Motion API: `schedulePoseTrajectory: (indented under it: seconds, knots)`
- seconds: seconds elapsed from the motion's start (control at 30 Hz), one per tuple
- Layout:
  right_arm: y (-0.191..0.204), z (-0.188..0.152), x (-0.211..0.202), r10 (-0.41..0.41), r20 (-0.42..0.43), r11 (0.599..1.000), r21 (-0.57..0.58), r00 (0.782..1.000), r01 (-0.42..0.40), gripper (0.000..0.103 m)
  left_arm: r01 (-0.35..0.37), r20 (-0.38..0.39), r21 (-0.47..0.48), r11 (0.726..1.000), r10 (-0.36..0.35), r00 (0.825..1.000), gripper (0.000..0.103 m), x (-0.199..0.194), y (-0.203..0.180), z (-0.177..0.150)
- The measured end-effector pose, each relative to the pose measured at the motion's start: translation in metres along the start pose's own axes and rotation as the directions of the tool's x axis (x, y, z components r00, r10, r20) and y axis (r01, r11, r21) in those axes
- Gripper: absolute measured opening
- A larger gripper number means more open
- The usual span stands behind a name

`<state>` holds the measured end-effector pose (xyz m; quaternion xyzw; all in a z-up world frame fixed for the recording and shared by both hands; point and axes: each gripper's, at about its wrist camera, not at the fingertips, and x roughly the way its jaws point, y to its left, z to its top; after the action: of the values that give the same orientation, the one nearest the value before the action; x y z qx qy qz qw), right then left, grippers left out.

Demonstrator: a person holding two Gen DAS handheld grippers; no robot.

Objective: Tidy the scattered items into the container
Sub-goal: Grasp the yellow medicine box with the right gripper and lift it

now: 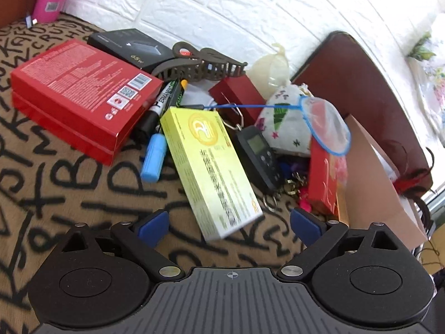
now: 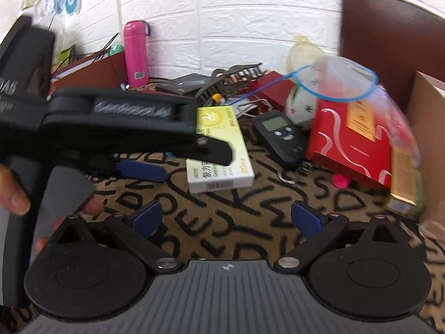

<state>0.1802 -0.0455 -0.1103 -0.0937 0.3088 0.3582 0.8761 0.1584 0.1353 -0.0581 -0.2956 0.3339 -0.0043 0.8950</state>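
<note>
On the letter-patterned brown table (image 1: 69,172), the flat yellow-green cardboard box (image 1: 210,167) lies at twelve o'clock of the empty, spread left claw (image 1: 229,224), right claw (image 2: 226,217) likewise apart, so crowded neighbours risk being knocked.

Each hand-held gripper shows the same build. The left gripper (image 1: 228,222) has a ribbed dark grey housing with a small white crosshair mark at its front edge. Either side of that mark sit two round black plastic discs, each with a raised circular centre. Black linkage arms with triangular cut-outs run forward from silver round-headed screws beside the mark, ending in blue pads (image 1: 154,226). The right gripper (image 2: 226,220) matches it: grey ribbed body, crosshair, black discs, silver screws, blue fingertips (image 2: 306,220).
</note>
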Motion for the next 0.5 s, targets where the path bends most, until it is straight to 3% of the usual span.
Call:
schedulePoseTrajectory:
  seconds: [0.07, 0.5]
  knots:
    - [0.003, 0.004, 0.011, -0.002, -0.007, 1.0, -0.025, 1.0, 0.002, 0.092, -0.012, 0.005, 0.015, 1.0, 0.012, 1.0, 0.098, 0.007, 0.0, 0.009]
    - [0.002, 0.02, 0.049, 0.025, -0.016, 0.993, -0.116, 1.0, -0.027, 0.087, -0.022, -0.045, 0.115, 0.993, 0.027, 0.999, 0.095, 0.044, -0.002, 0.041]
